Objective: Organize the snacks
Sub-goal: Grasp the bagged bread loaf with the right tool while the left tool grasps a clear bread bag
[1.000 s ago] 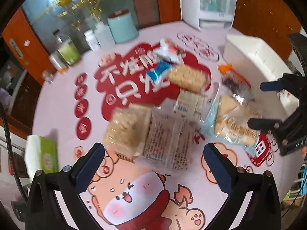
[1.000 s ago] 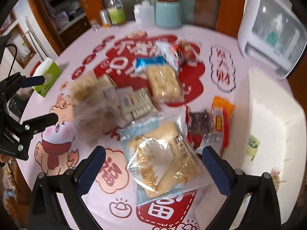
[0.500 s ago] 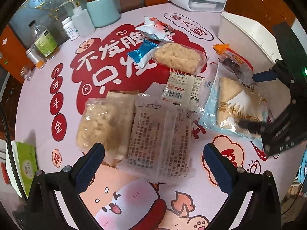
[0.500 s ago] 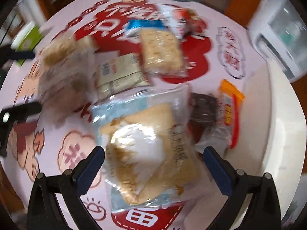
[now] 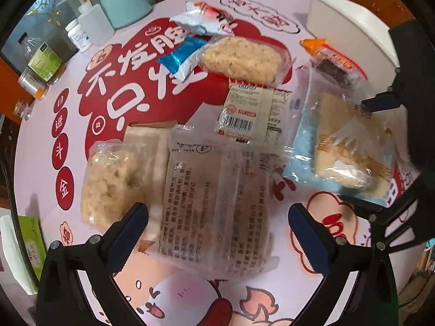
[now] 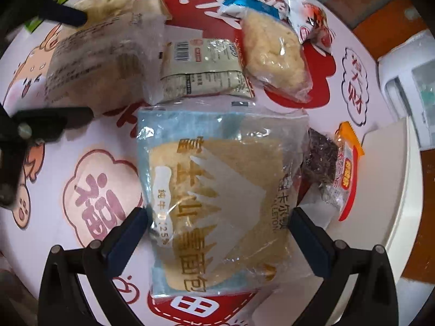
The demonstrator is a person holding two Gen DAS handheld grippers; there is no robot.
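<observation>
Several wrapped snacks lie on the round printed table [image 5: 43, 141]. My left gripper [image 5: 217, 225] is open, its fingers on either side of a clear-wrapped cake pack [image 5: 214, 203]. A rice-crisp pack [image 5: 108, 182] lies to its left. My right gripper [image 6: 217, 228] is open and straddles the blue-edged bread bag [image 6: 217, 190], which also shows in the left wrist view [image 5: 345, 149]. A small barcode pack [image 5: 252, 111], a rice cake [image 5: 242, 59], a blue sachet [image 5: 182, 57], a red-white packet [image 5: 206, 19] and an orange-edged dark snack [image 6: 334, 168] lie around.
A white bin [image 5: 350, 30] stands at the table's right edge. Bottles [image 5: 43, 59], a squeeze bottle [image 5: 92, 24] and a teal canister [image 5: 125, 0] stand at the far left. A white appliance [image 6: 410, 81] is behind. A green tissue box [image 5: 30, 241] sits near left.
Both grippers have moved forward and down, closer to the snacks. The left now frames the clear cake pack; the right now straddles the bread bag. The snacks have not moved.
</observation>
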